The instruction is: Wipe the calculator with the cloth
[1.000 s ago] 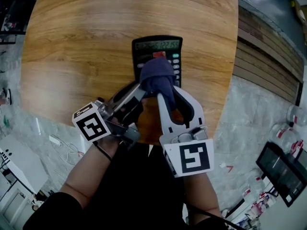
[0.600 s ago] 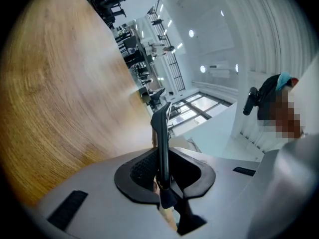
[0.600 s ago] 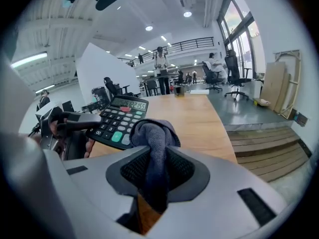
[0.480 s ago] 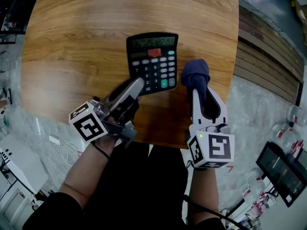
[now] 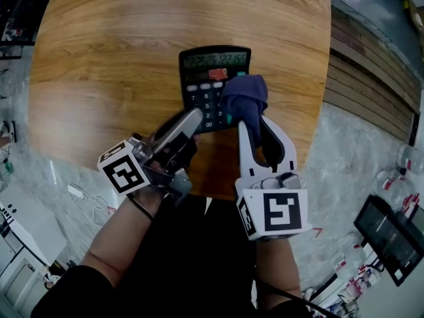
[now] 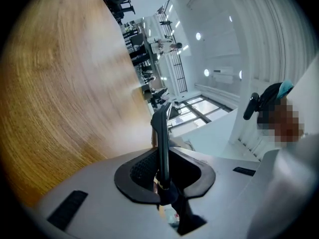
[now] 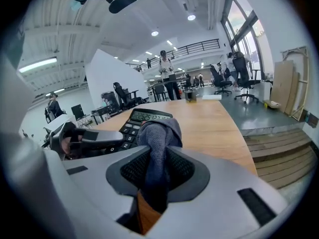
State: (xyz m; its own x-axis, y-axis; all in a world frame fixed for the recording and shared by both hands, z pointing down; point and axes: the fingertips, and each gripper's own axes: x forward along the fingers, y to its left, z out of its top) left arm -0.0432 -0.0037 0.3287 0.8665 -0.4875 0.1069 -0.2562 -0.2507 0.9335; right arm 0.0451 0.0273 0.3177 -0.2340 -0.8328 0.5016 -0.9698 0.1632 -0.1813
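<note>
A black calculator lies on the round wooden table, display facing away from me. My left gripper is shut on its near left edge; in the left gripper view the calculator shows edge-on as a thin dark plate between the pads. My right gripper is shut on a dark blue cloth, whose bunched end rests over the calculator's right-hand keys. In the right gripper view the cloth bulges out between the jaws, with the calculator just beyond it.
The table's near edge runs just under both grippers. Wooden steps lie to the right of the table. A dark screen stands on the floor at lower right. Cables lie on the floor at left.
The right gripper swung the cloth off the calculator to the right, then back left onto its right-hand keys. The left gripper kept its hold; the calculator shifted slightly.
</note>
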